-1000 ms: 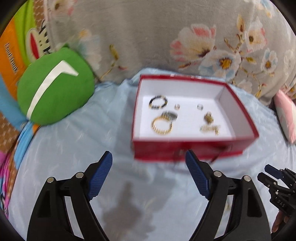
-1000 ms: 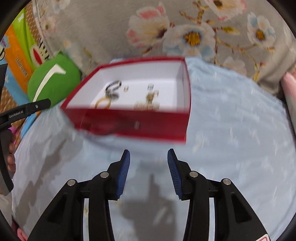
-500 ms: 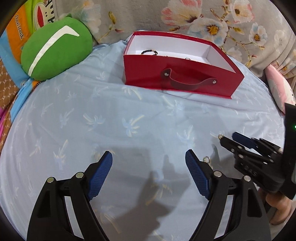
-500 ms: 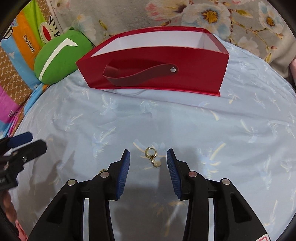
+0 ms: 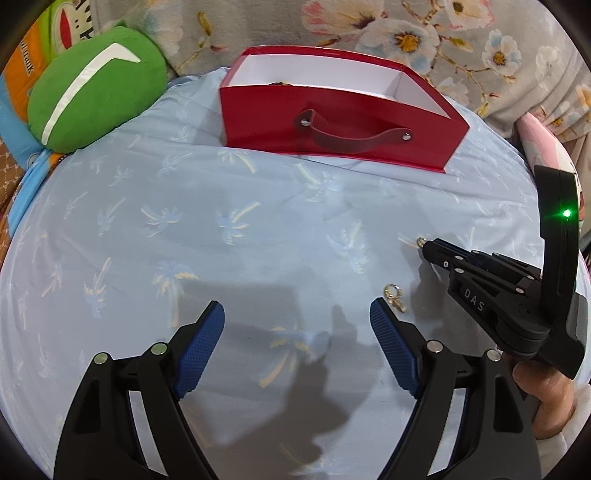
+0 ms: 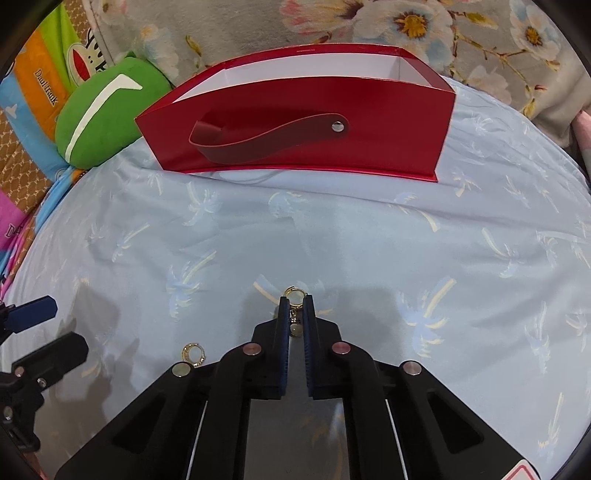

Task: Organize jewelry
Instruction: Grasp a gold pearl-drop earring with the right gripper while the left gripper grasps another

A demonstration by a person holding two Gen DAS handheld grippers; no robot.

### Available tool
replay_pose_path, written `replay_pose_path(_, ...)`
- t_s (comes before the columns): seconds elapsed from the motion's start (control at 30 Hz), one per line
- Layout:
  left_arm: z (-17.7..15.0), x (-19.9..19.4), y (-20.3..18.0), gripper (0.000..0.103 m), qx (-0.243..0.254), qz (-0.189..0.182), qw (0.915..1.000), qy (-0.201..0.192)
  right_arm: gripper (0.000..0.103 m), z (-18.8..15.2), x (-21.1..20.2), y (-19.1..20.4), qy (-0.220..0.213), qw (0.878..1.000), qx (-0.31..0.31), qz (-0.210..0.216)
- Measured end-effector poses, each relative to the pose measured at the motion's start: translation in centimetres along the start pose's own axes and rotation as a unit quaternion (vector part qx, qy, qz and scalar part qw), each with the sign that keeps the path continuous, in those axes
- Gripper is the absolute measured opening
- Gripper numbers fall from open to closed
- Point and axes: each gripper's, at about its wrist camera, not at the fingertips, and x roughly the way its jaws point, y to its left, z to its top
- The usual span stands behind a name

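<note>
**Two gold earrings on the sheet, one already pinched**

Two small gold hoop earrings lie on the pale blue palm-print sheet (image 6: 369, 229). The right gripper (image 6: 296, 301) has its blue pads pressed together on one earring (image 6: 294, 295): the hoop pokes out past the fingertips and a pale bead hangs in the slit between the pads. In the left wrist view this same gripper (image 5: 424, 246) reaches in from the right, its tip down at the sheet with the hoop just showing at the end, and a hand (image 5: 546, 391) grips its handle.

The second earring (image 5: 394, 295) rests on the sheet just beside the right finger of the left gripper (image 5: 297, 314), outside its span. That gripper's jaws stand wide apart with nothing between them, only bare sheet.

Farther back on the sheet sits the red box (image 6: 295, 122) with a white inside and a strap handle on its near wall; something dark peeks over its rim. A green cushion (image 5: 92, 99) lies to its left, against floral fabric (image 5: 406, 33).
</note>
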Motion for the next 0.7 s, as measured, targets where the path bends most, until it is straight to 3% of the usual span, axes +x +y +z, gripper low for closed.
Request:
replay_pose_path(0.47,0.0,2.7,-6.1,0.078,0.055,-0.034,0.9979,0.008,0.003,-3.8,-5.3,-4.4,-0.010,0.998,0.061,-0.008)
replay_pose_path(0.6,-0.1,4.2,-7.0,0.055,0.058,-0.035,0.9973,0.027,0.003,-4.6,-5.5,-4.9,-0.006,0.998,0.069,-0.006)
replay_pose_path(0.7,-0.3,4.3,-7.2,0.054,0.061,-0.031,0.9974,0.022,0.003,-4.9,-5.6,-5.0,-0.006,0.997,0.072,-0.002)
